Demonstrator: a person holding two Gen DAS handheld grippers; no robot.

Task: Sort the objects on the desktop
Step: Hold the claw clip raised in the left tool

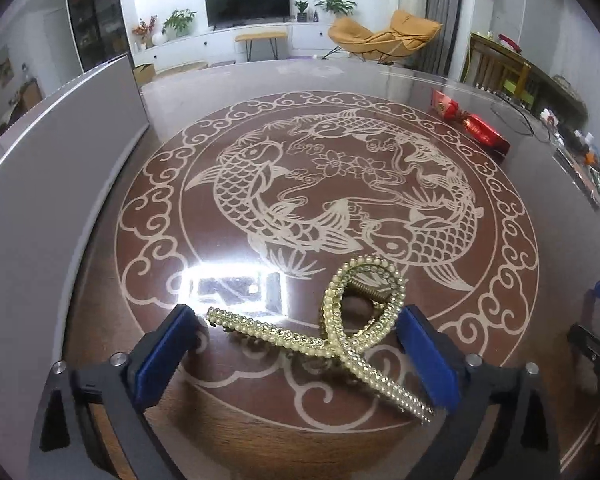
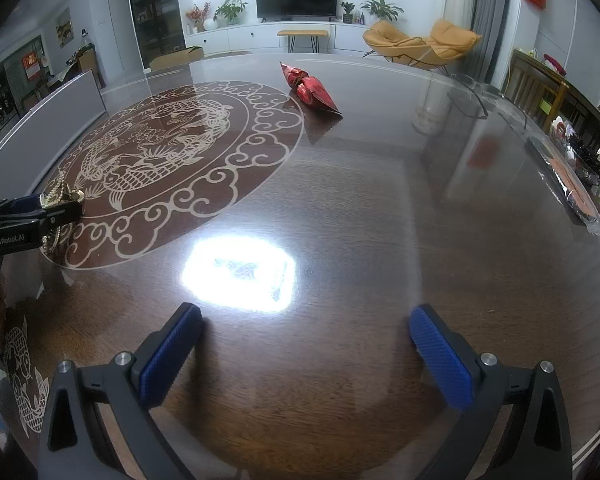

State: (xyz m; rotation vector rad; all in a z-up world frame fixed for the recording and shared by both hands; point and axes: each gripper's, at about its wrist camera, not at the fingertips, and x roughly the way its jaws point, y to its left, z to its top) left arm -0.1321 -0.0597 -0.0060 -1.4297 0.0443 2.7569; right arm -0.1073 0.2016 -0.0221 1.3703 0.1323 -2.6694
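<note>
A gold, bead-studded hair claw clip (image 1: 336, 350) lies on the glass table over the koi roundel (image 1: 324, 184). My left gripper (image 1: 300, 316) stands open around the clip. One blue pad (image 1: 424, 356) is close against the clip's loop, the other pad is beside the tip of its long arm. In the right wrist view the same clip (image 2: 58, 196) shows at the far left, by the left gripper (image 2: 32, 216). My right gripper (image 2: 306, 312) is open over bare dark wood with nothing between its fingers. A red foil packet (image 2: 312, 90) lies further back.
A grey upright panel (image 1: 60, 160) lines the table's left side. The red foil packet (image 1: 472, 124) sits at the back right in the left wrist view. Small clutter (image 2: 580, 184) crowds the table's right edge. A lamp's glare (image 2: 240, 272) reflects off the glass.
</note>
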